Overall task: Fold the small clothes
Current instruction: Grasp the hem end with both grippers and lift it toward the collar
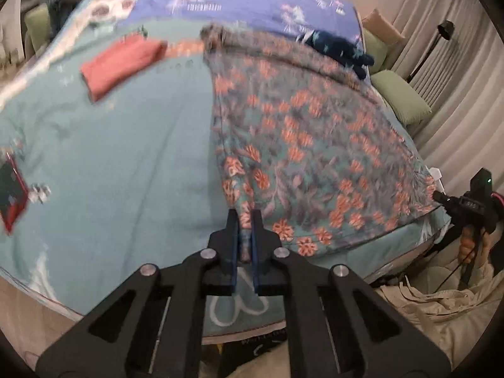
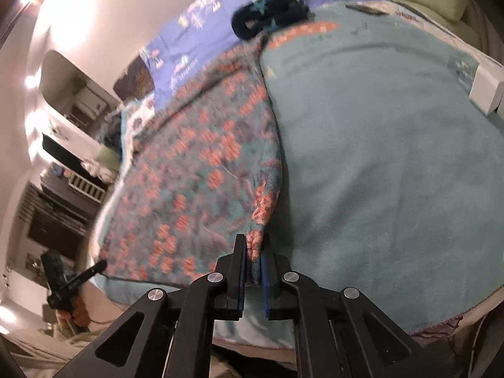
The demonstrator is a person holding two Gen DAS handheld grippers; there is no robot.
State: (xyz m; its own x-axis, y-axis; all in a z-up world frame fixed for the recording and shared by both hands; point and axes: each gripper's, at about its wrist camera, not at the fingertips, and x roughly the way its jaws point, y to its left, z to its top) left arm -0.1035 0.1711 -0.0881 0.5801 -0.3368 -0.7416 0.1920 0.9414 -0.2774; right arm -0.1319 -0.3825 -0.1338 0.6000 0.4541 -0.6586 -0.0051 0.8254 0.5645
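pinching the near hem of the flowered cloth [image 1: 302, 145], my left gripper [image 1: 245, 220] and right gripper [image 2: 254, 245] are each clamped narrow on a corner. it lies spread on the teal blanket [image 1: 119, 163], reaching toward the blue sheet [image 1: 245, 3]. to fold well, i'd lift both corners evenly, keep the edge taut and lay it square on the far edge. blur hides the far corners; i can't tell what garment it is.

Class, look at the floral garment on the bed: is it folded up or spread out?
Spread out. The floral garment lies flat and wide across the teal blanket, its near edge pinched by the left gripper and right gripper.
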